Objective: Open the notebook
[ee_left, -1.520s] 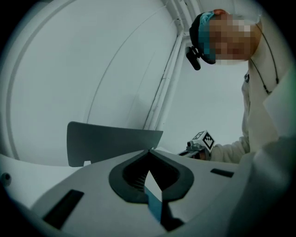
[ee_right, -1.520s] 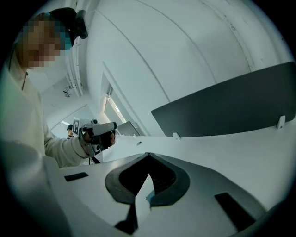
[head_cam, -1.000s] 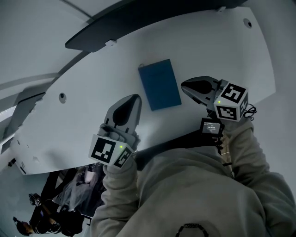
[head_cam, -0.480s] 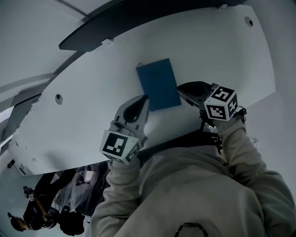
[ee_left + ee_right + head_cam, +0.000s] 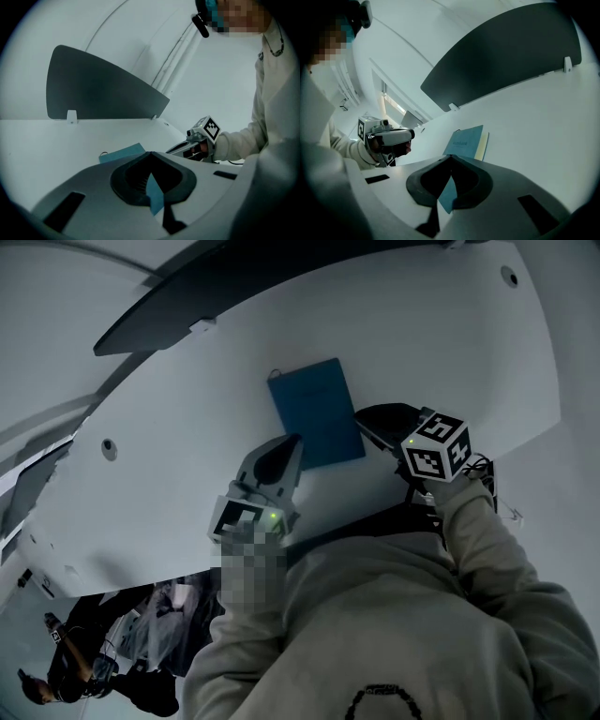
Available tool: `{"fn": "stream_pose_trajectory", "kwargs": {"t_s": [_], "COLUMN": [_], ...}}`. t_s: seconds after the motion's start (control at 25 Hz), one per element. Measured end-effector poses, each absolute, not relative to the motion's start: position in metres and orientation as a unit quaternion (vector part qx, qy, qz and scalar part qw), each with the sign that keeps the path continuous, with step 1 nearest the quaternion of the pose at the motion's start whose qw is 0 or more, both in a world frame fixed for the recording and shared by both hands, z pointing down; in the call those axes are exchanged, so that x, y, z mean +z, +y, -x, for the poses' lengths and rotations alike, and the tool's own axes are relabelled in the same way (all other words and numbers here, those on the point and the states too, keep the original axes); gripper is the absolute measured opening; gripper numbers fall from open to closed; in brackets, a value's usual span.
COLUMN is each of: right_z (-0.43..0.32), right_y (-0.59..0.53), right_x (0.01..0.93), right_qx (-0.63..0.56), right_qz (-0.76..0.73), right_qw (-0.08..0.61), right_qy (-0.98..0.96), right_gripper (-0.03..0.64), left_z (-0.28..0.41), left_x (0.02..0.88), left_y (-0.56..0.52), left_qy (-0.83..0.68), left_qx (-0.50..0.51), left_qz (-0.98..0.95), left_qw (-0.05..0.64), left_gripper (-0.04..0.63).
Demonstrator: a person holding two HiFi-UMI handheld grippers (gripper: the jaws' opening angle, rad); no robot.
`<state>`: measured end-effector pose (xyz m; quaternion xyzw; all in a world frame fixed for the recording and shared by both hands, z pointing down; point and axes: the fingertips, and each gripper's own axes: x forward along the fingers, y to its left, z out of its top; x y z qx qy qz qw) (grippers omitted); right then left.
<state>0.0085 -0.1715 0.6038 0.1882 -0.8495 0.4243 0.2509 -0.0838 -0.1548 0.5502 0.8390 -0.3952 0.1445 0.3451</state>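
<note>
Nearest to us are the pale sleeves (image 5: 469, 549) of the person holding both tools. Just ahead of them are the left gripper (image 5: 292, 442) and the right gripper (image 5: 362, 418), each with a marker cube (image 5: 436, 448) at its wrist end. In the left gripper view we see its fingers (image 5: 108, 206) clenched, the tips meeting in a point with nothing pinched between them. Only a sliver of the notebook (image 5: 123, 153) shows through the gap lower down. In the right gripper view the fingers (image 5: 506, 173) are likewise pressed together tip to tip and grasp nothing. Just beyond both tips the notebook (image 5: 314, 413) lies blue, closed and flat on the white counter (image 5: 159, 484). In the head view the left tip stands at its near left corner, and the right tip stands beside its right edge, close to the near right corner. We cannot tell whether either tip touches it. The right gripper view shows us cream page edges (image 5: 483, 146) along the book's right side. A small dark loop (image 5: 275, 373) sits at the book's far left corner. Past the notebook, at the counter's far edge, a dark panel (image 5: 272, 277) stands upright, held by small white clips (image 5: 71, 116).
</note>
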Motion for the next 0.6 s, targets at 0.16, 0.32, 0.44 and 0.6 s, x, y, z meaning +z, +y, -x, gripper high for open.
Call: {"fn": "stream_pose_trajectory", "kwargs": {"t_s": [0.16,0.32,0.44,0.6], "right_z": [-0.011,-0.014,-0.015,-0.014], "right_y": [-0.171,-0.169,-0.172,-0.172], "right_x": [0.619,0.629,0.633,0.641], "right_qx": [0.438,0.439,0.442,0.443], "right_qz": [-0.189,-0.184,-0.189,-0.185], "right_qw": [0.256,0.27,0.269,0.28], "right_qy": [-0.841,-0.837,-0.835,-0.832], "right_gripper": [0.021,0.021,0.021,0.021], "left_z": [0.081,0.081,0.081,0.079], "left_x": [0.574,0.589,0.593,0.606], "left_y": [-0.149,-0.147,-0.152,-0.149], "left_qy": [-0.385,-0.38,-0.383,-0.384], "left_qx": [0.177,0.179,0.144,0.16], "left_qz": [-0.834,-0.825,-0.811,-0.807], "left_qw": [0.354,0.377,0.417,0.418], "left_gripper": [0.0,0.0,0.0,0.0]}}
